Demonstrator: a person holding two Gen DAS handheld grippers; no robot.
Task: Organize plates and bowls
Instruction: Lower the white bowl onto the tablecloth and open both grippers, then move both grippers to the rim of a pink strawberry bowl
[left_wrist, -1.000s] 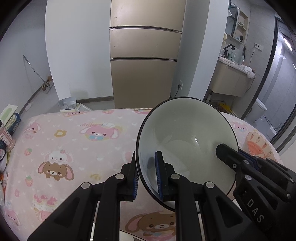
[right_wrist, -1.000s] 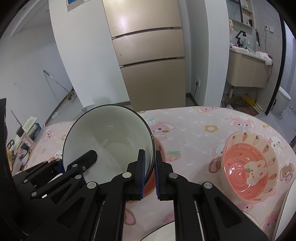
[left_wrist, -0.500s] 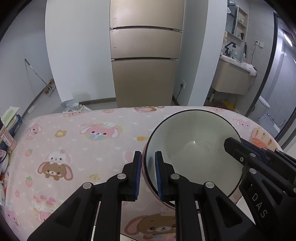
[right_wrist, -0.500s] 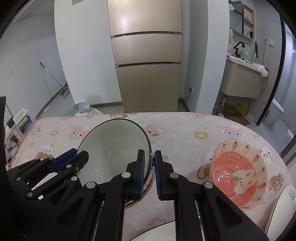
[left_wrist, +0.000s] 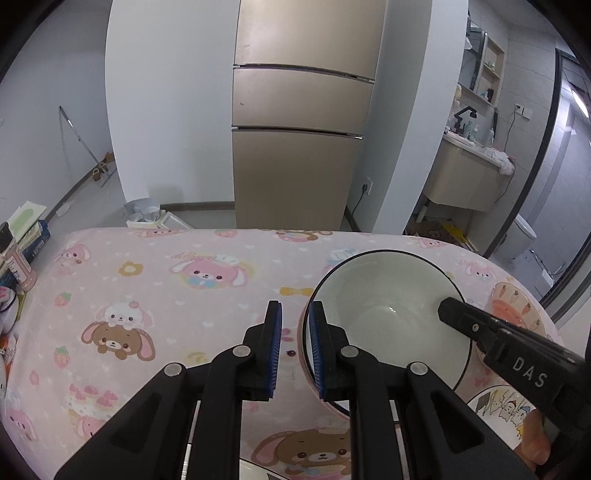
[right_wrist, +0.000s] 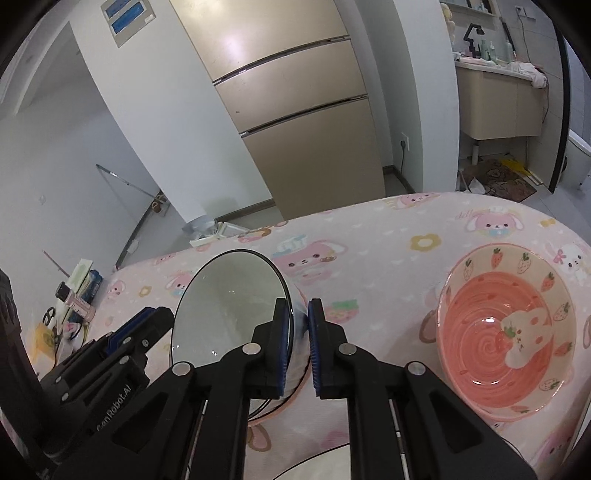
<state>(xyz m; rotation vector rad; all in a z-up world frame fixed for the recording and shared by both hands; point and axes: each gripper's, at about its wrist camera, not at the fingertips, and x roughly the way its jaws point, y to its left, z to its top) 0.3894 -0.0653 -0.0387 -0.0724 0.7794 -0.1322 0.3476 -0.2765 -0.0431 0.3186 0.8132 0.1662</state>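
Observation:
A white bowl (left_wrist: 388, 295) with a black rim rests nested in a pink bowl (right_wrist: 284, 404) on the pink cartoon tablecloth (left_wrist: 166, 295). My left gripper (left_wrist: 295, 325) is shut on the white bowl's left rim, which runs close along its right pad. In the right wrist view the same bowl (right_wrist: 229, 302) has its right rim between the blue pads of my right gripper (right_wrist: 297, 314), which is shut on it. Across the bowl, the right gripper's tip (left_wrist: 450, 310) shows in the left wrist view. The left gripper (right_wrist: 147, 321) shows in the right wrist view.
A pink strawberry bowl (right_wrist: 506, 347) stands to the right. A cartoon-printed plate (left_wrist: 498, 410) lies near the front right, by a person's fingertip (left_wrist: 535, 443). A white plate's edge (right_wrist: 325, 461) shows at the front. Bottles and books (left_wrist: 18, 266) crowd the left edge. A fridge (left_wrist: 295, 147) stands beyond.
The white bowl, earlier held tilted up above the table by both grippers, has come down level into the pink bowl. Both grippers stayed on its rim.

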